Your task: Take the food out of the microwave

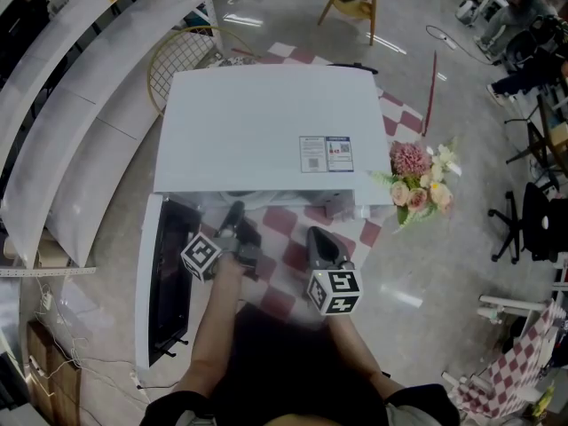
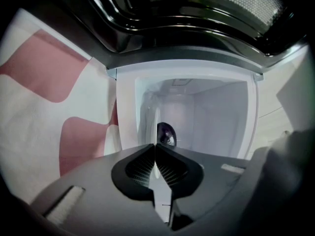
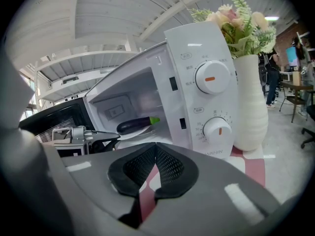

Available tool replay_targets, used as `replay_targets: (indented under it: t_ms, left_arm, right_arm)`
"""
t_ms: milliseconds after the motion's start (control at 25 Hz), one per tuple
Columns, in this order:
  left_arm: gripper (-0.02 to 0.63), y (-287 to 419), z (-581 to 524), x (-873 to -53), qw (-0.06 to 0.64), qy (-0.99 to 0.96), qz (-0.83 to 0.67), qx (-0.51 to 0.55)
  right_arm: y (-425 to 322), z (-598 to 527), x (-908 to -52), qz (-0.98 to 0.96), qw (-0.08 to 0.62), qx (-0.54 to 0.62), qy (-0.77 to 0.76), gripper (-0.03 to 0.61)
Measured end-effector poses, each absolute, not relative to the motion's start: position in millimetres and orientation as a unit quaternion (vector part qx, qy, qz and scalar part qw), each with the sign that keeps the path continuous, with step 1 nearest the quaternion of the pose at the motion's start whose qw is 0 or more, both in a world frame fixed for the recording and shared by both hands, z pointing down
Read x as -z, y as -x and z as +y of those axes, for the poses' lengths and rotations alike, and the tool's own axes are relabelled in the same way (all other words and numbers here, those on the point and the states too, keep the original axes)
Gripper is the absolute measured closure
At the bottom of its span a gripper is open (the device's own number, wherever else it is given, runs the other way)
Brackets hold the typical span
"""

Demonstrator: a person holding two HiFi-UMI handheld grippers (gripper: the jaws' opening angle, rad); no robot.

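Lying on a pale plate (image 3: 129,134) inside the white microwave (image 1: 266,131) is a dark eggplant (image 3: 138,125), the door (image 1: 164,282) swung open to the left. The left gripper (image 2: 155,146) faces the cavity from just outside, jaws pressed together on nothing. The right gripper (image 3: 156,145), to its right, is likewise closed and empty. A flower vase (image 3: 251,102) stands right of the microwave
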State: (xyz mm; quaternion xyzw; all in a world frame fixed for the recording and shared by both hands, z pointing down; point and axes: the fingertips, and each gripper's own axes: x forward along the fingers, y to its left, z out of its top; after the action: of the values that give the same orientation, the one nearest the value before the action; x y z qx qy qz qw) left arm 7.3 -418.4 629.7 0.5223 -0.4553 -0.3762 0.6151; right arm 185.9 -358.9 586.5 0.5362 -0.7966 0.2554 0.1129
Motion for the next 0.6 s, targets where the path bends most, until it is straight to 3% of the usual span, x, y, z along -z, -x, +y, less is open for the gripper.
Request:
replay_targets:
  t_ms: [600]
  left_arm:
    - [0.595,-10.1,-402.6,-619.9,0.613,-0.526,-0.448,0.382]
  right_arm:
    - [-186.1,-348.2,-576.6,-0.801,0.107,-0.246,-0.535,0.577]
